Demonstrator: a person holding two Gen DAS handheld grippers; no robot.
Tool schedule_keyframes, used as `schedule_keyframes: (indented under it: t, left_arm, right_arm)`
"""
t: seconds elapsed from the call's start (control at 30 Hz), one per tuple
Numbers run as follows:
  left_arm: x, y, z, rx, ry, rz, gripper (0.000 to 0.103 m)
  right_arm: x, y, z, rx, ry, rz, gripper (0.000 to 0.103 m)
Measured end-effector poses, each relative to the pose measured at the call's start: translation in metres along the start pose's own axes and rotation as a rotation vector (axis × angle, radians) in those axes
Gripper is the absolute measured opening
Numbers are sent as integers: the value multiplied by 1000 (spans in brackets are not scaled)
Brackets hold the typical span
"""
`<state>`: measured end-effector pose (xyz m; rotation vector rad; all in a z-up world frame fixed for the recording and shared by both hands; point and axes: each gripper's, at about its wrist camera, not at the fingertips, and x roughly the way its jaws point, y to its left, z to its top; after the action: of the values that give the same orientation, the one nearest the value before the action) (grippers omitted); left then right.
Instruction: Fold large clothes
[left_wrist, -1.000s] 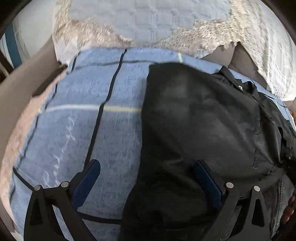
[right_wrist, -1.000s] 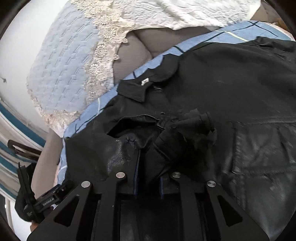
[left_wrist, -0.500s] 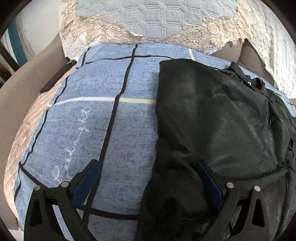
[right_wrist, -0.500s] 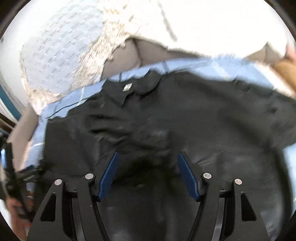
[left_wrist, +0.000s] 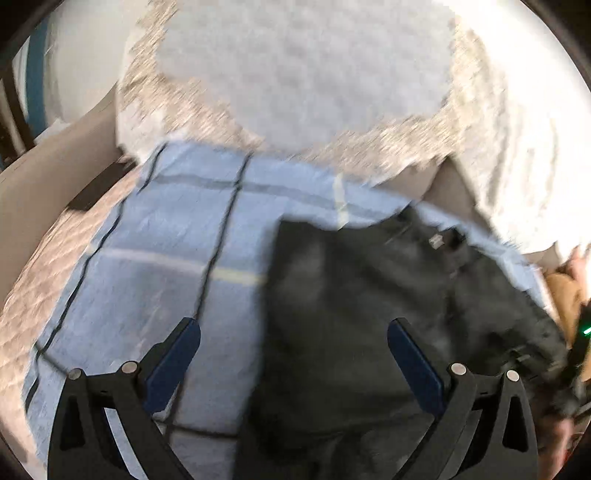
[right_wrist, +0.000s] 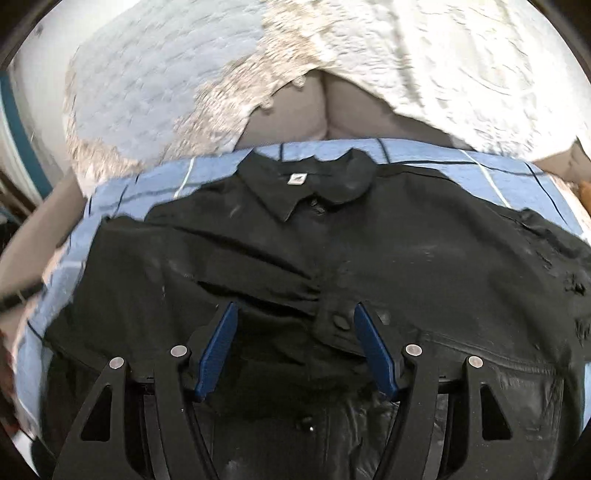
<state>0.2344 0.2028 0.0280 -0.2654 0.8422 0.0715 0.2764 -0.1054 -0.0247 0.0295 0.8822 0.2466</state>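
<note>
A black collared jacket of leather-like material (right_wrist: 369, 258) lies spread, collar (right_wrist: 306, 184) away from the cameras, on a light-blue checked cover with dark lines (left_wrist: 177, 266) that is laid over a beige sofa-like seat (right_wrist: 288, 107), though what the seat is cannot be told for sure; white lace-edged quilted throws (right_wrist: 461, 66) hang behind it. In the right wrist view one side of the jacket seems already laid inward over the body, with a buttoned cuff or tab (right_wrist: 340, 321) resting near the middle; so the step in hand is judged to be between folds, one side done and nothing gripped.

The right hand-held gripper (right_wrist: 291, 354) hangs over the middle of the jacket with its blue pads (right_wrist: 373, 350) wide apart and no cloth between them; the left hand-held gripper (left_wrist: 291, 365) is likewise spread wide, one finger over the bare blue cover and the other over the jacket's straight left edge (left_wrist: 273, 295); this view is blurred by motion, so fine detail is lost.

The next move probably calls for a fresh grasp: each gripper lowered onto an edge of the spread jacket, either the unfolded side or the hem near the cameras, closed on all layers together, then carried across evenly so the stiff material does not spring back or drag the fold already laid.
</note>
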Motion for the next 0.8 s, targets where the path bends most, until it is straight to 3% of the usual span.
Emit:
schedule_keyframes:
  t: [0.07,0.13,0.27,0.37,0.47,0.63,0.8]
  left_arm:
    - [7,-15,6,47,0,-11,103]
    - [26,-30,7,83,53,-15,103]
    - [54,-46,-15,136,132,-2,102]
    - [64,-44,-36,180,169,57,102]
    - [66,-31,-52,175,186,105,102]
    - [65,-4,-67,60,221,54,102]
    - [60,-4,-70,83,216,60,102]
  right_arm:
    - [4,2,2,8,2,3,53]
    - [12,3,4,10,10,8,47]
    - [38,5,3,-3,75,3,35]
    - [56,11,-4,-34,132,-2,35]
    - [65,14,-12,-53,133,-19,35]
    - [61,8,-10,-20,123,7,35]
    - [18,7,-14,12,35,124,35]
